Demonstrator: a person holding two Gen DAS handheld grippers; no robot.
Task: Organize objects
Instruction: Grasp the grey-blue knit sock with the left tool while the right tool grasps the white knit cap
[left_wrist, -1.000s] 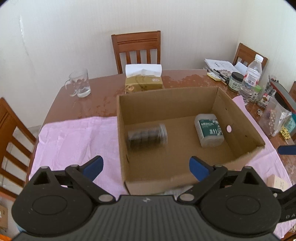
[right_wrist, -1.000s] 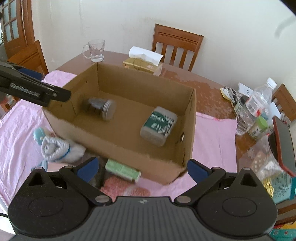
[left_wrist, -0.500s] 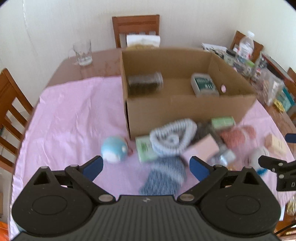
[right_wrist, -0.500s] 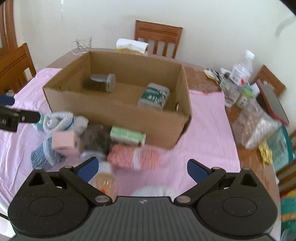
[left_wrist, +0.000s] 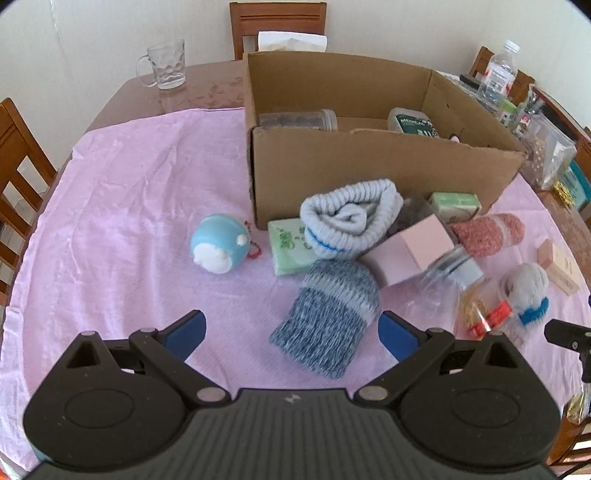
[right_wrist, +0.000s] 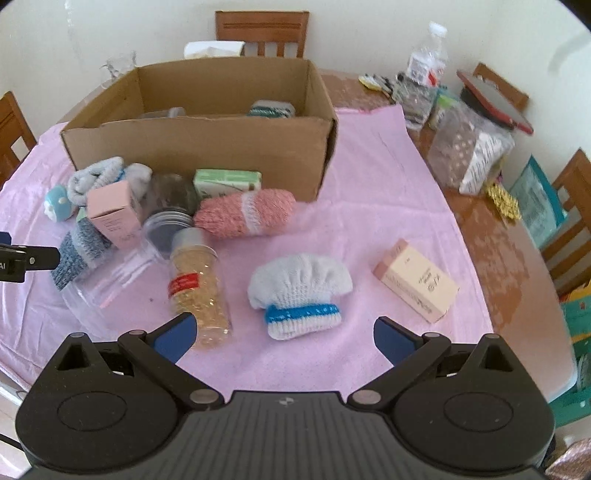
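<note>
blue knit hat (left_wrist: 327, 317) low in frame | left tool (left_wrist: 291, 332) spread wide, empty | I drop straight down, pinch its middle | right tool (right_wrist: 282, 338) spread too

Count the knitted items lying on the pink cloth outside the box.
4: grey-white roll against the cardboard box, blue-grey piece below it, pink roll, white blue-banded piece. Others may be hidden.

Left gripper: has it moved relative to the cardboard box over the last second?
Yes. The left gripper has pulled back from the cardboard box; it was over the near wall, and now the knit items in front lie between them.
</note>
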